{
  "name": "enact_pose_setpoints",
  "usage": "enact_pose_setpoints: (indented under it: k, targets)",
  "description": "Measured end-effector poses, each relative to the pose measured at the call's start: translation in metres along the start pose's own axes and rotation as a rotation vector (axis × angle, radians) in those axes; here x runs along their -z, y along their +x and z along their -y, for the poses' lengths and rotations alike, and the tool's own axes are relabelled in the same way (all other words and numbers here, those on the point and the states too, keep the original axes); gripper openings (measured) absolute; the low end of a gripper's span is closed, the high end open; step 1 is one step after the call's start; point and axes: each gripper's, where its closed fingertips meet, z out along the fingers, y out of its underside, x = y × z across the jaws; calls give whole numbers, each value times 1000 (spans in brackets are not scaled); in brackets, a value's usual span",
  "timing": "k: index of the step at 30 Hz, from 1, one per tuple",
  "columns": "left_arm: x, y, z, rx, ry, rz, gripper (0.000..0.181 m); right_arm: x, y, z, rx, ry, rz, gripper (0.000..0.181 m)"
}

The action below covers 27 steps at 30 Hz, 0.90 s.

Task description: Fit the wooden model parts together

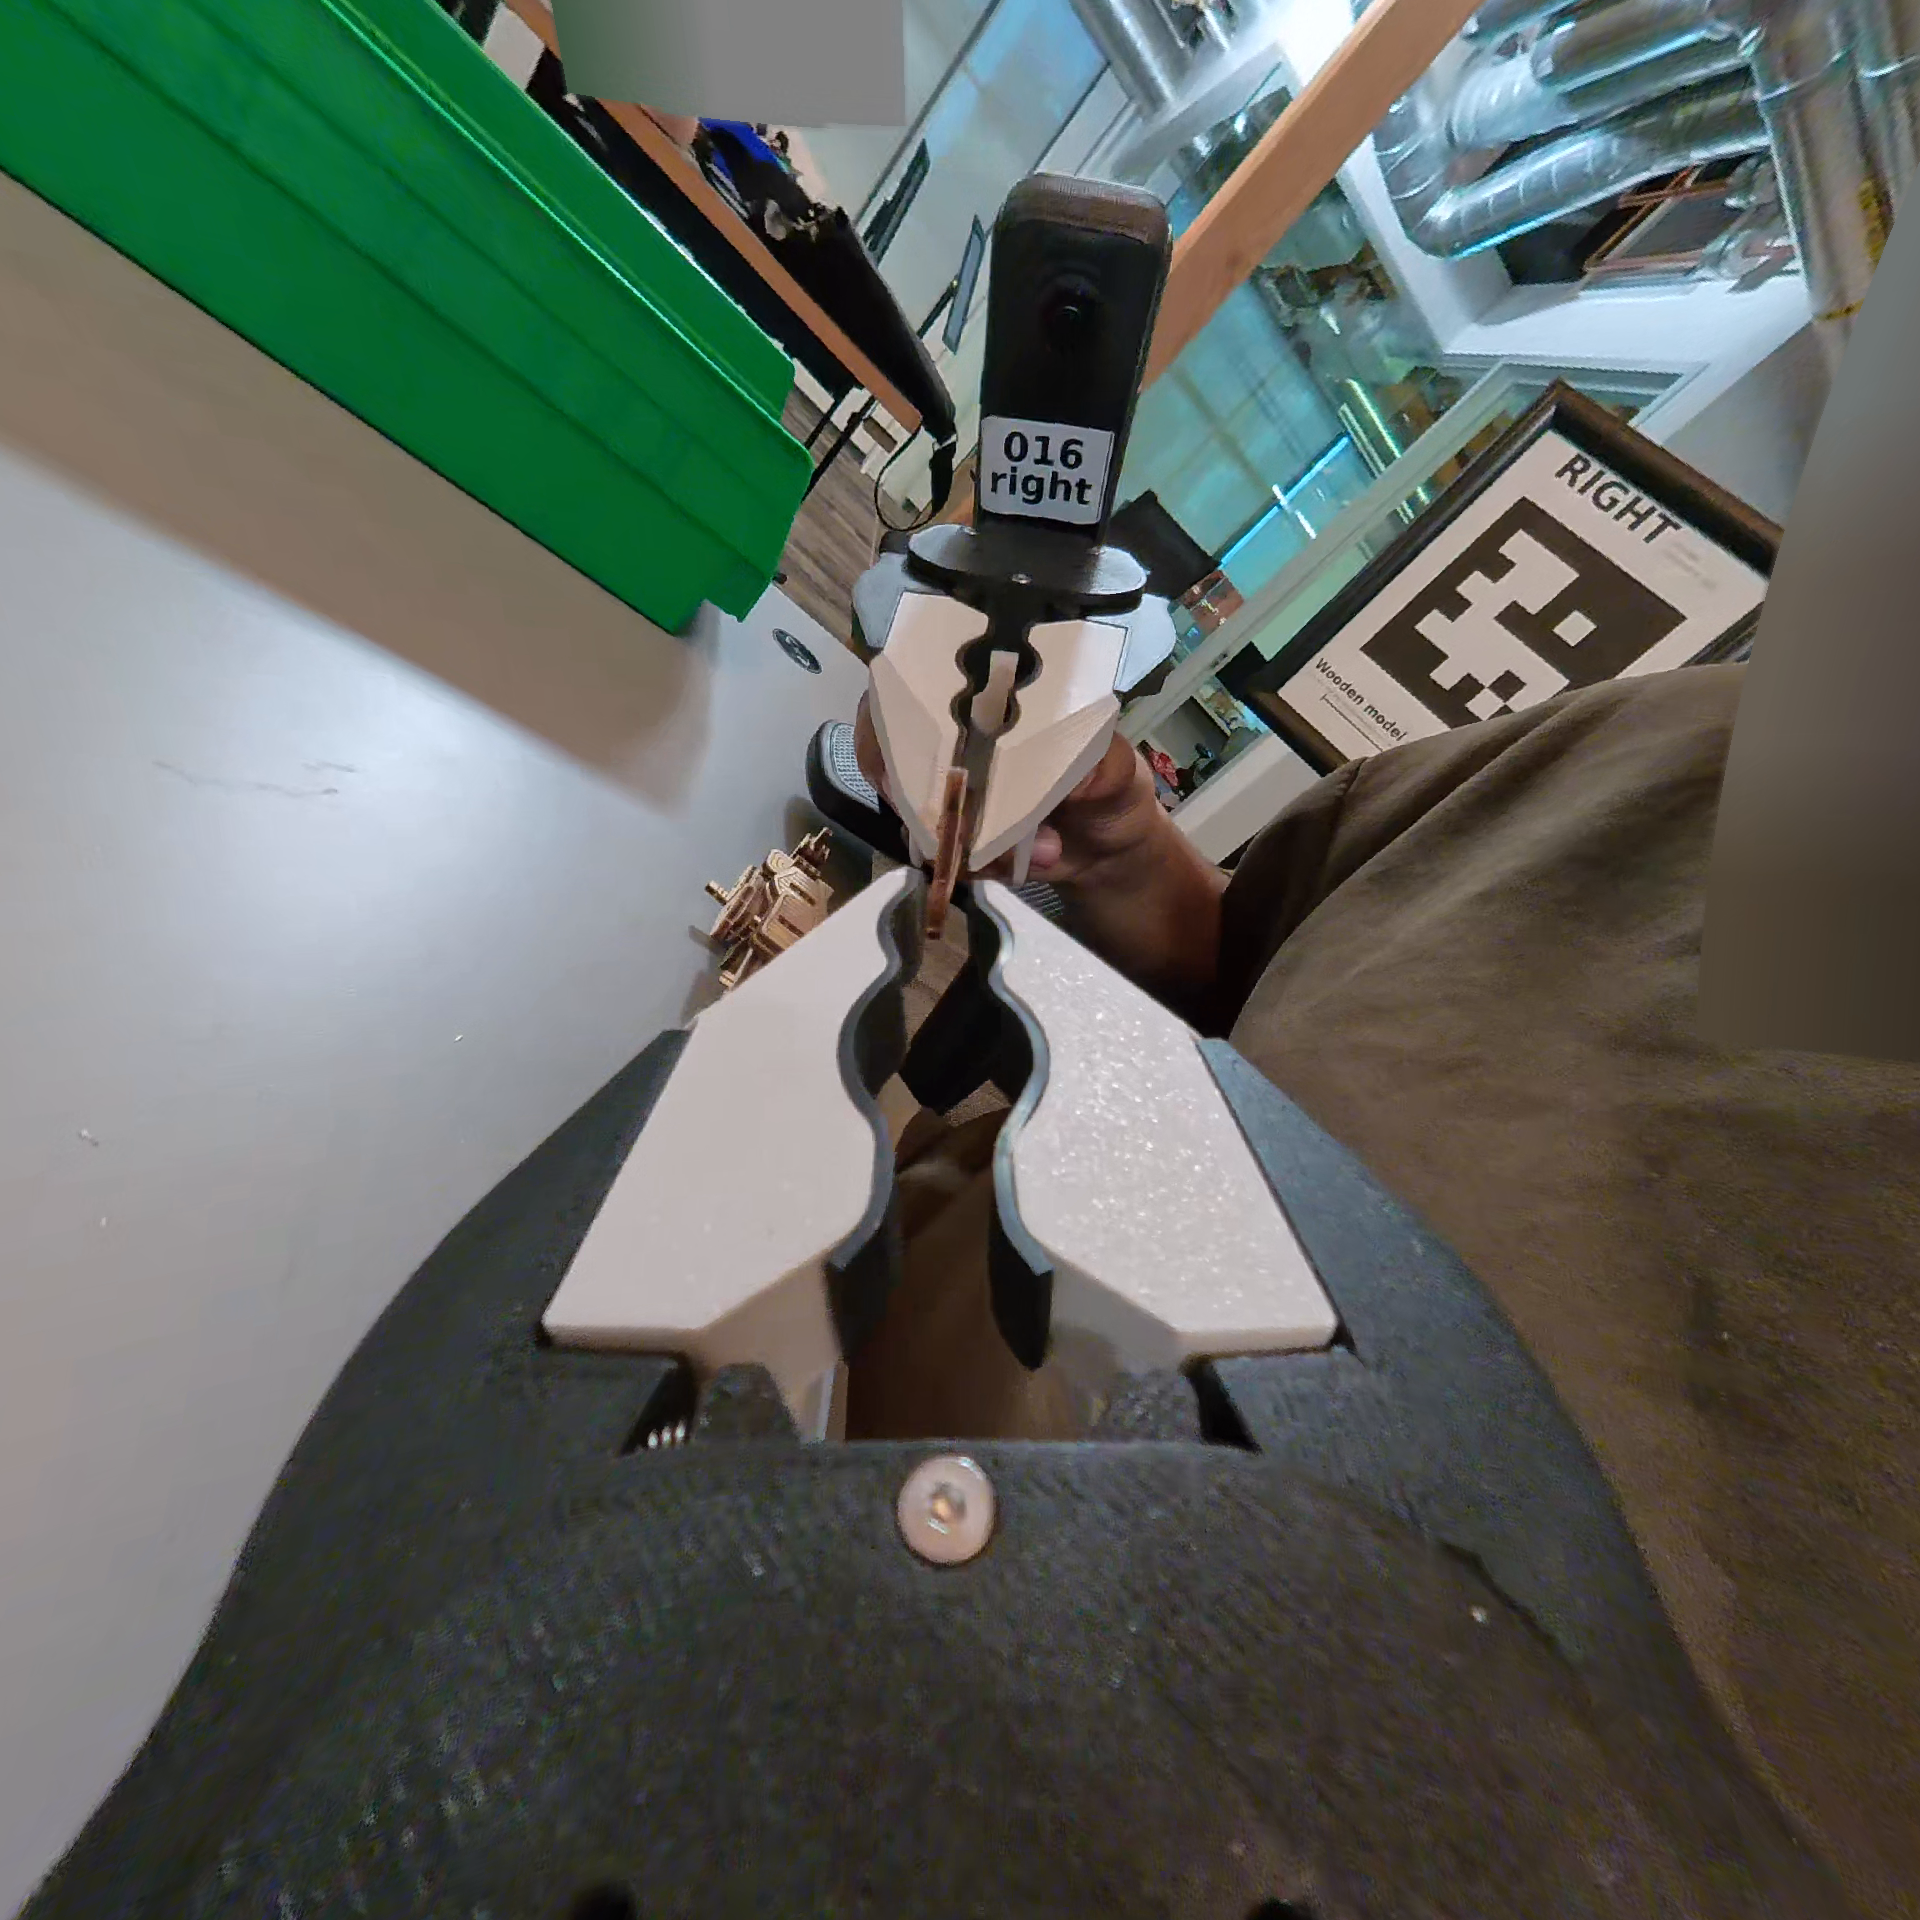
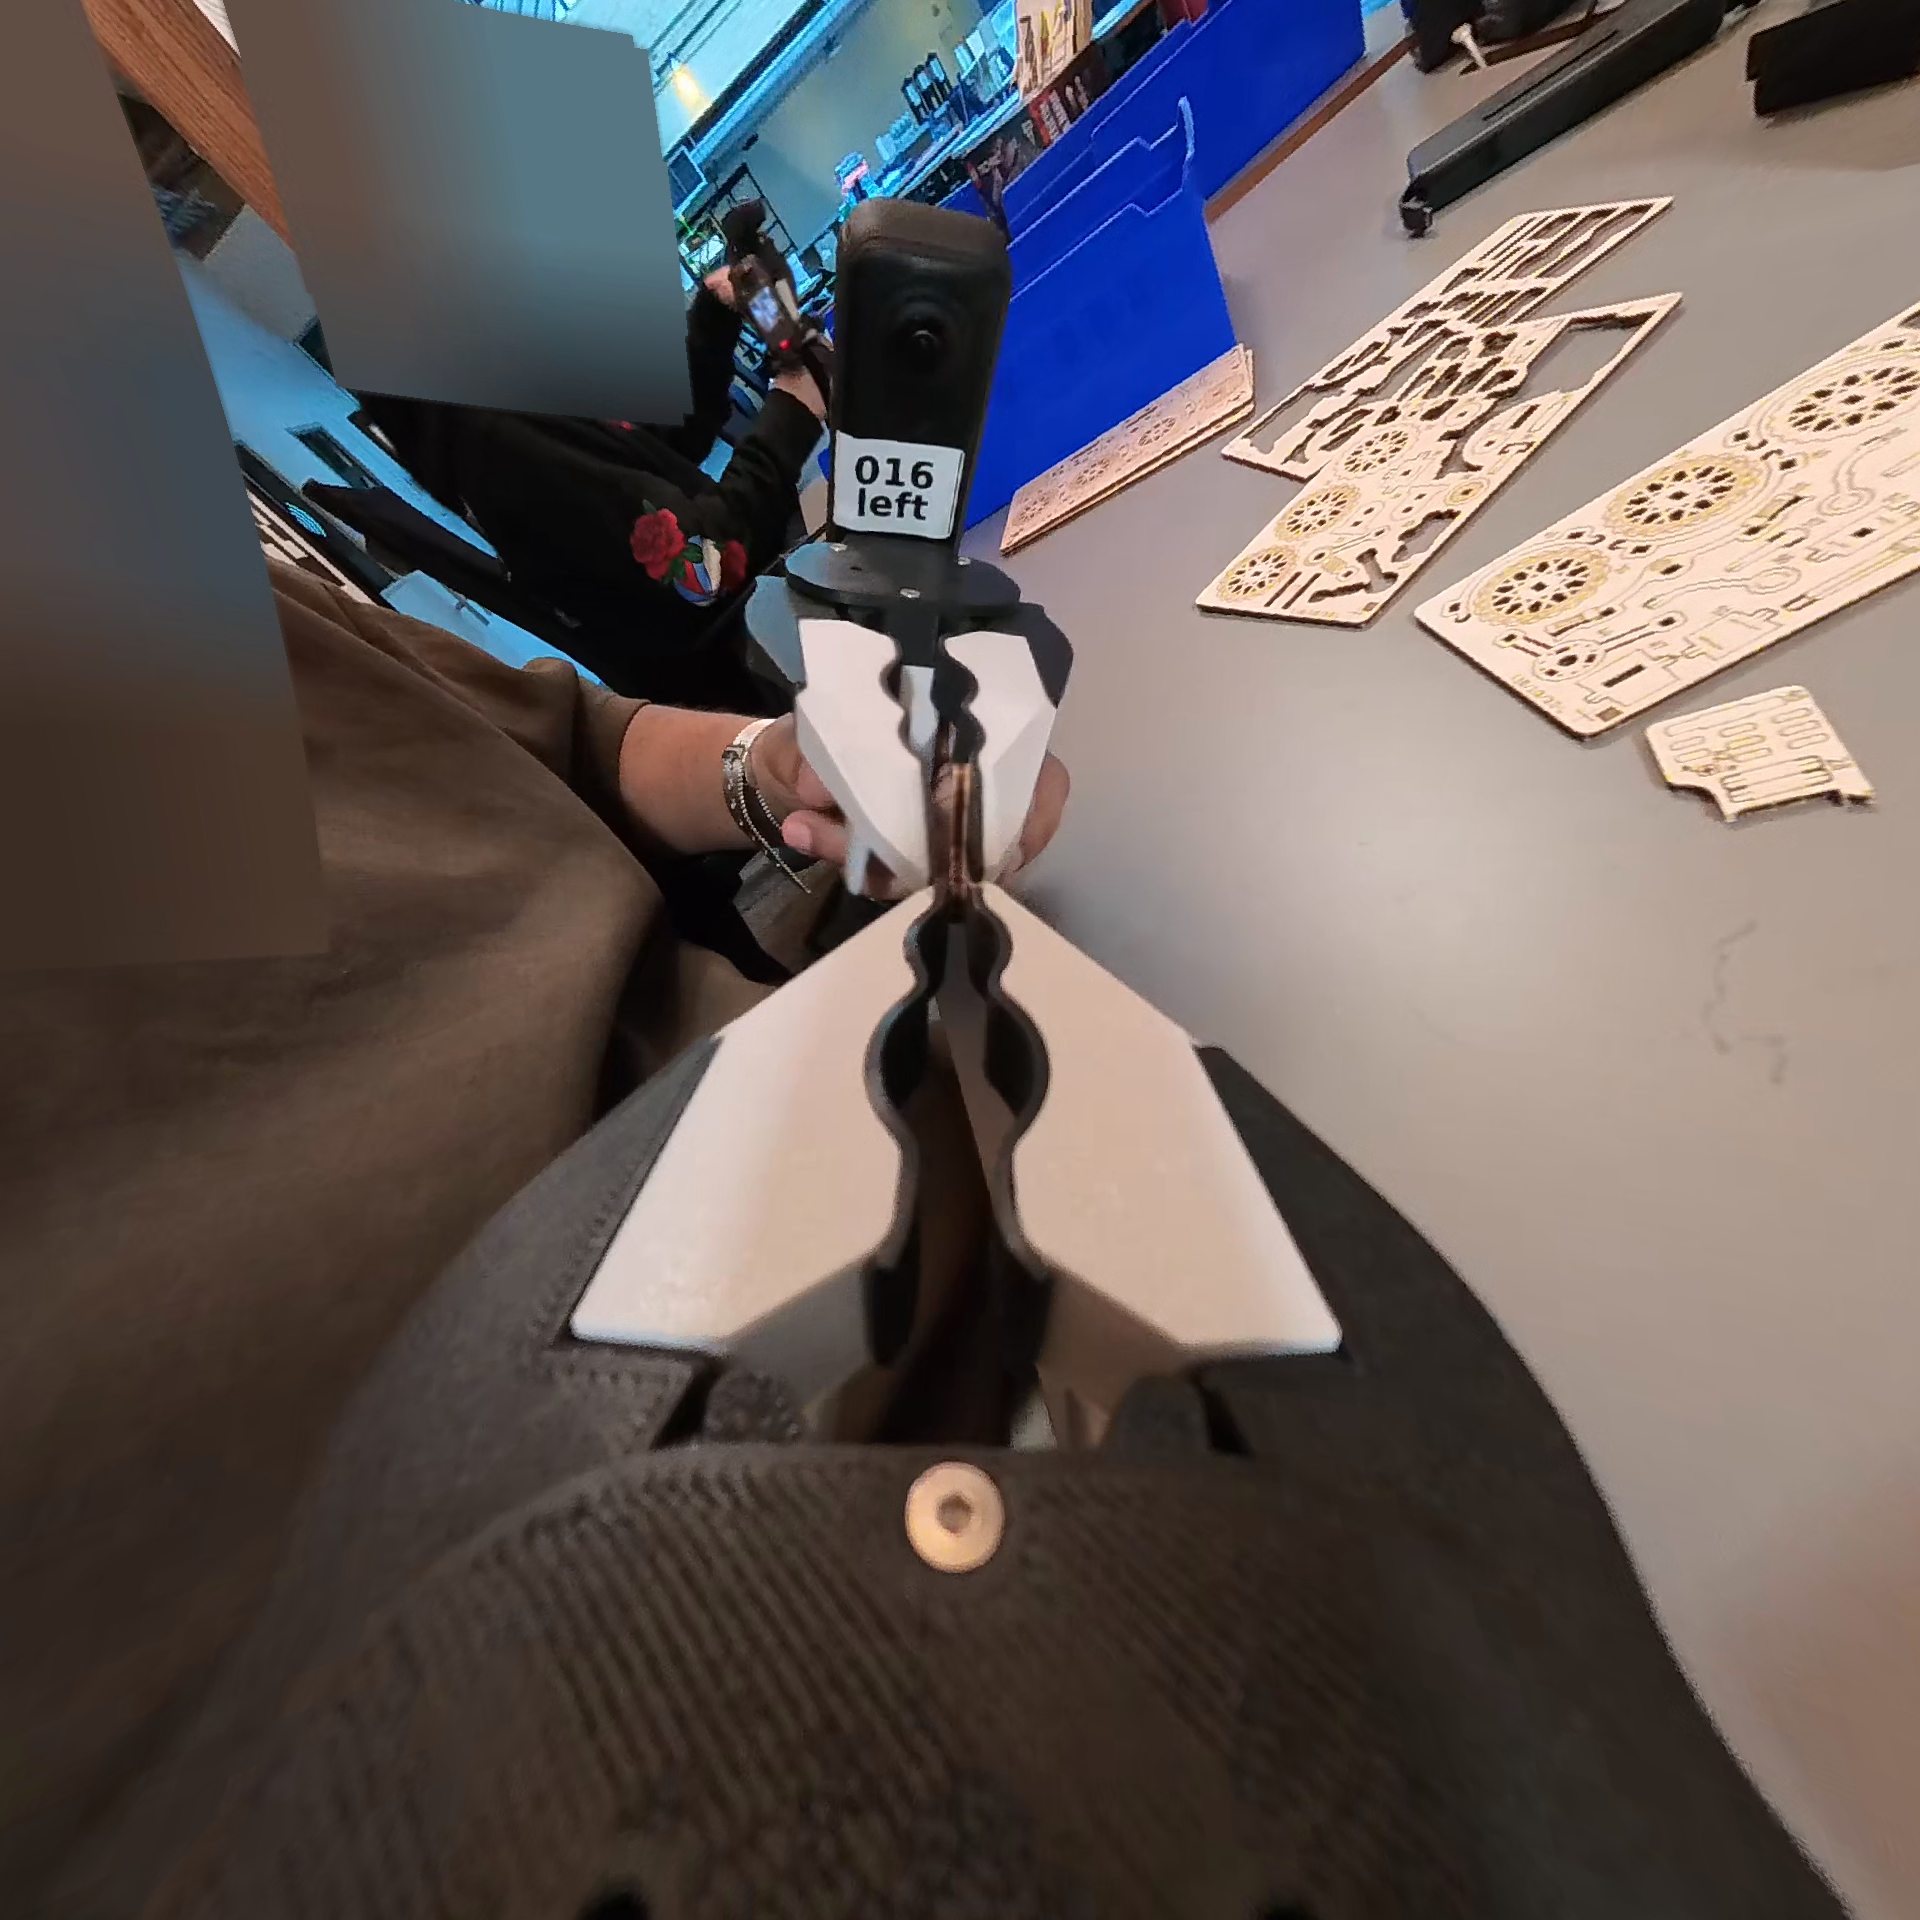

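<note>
Off table edge (image 2: 1351, 935), both grippers tip-to-tip, jaws pinching wooden part (image 1: 943, 862)

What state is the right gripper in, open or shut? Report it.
Shut: the right gripper has its tips closed on a thin wooden part.

Grey table (image 2: 1403, 1039) with laser-cut wooden sheets (image 2: 1683, 582), green bin (image 1: 416, 312).

Two gripper (image 2: 956, 902) tips nose-to-nose on one thin wooden piece (image 2: 958, 831)
</note>
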Motion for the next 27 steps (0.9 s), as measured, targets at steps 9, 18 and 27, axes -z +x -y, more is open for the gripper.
enact_pose_setpoints:
  k: [9,18,27]
  targets:
    - [0,-2,1,18,5,1,0,4,4,2,65,-12,-26,22]
    - [9,-33,9,29,49,161,0,54,55,-26,574,-393,-442,45]
    - [3,-44,-5,-159,-64,300,1,46,63,-77,534,-628,-365,39]
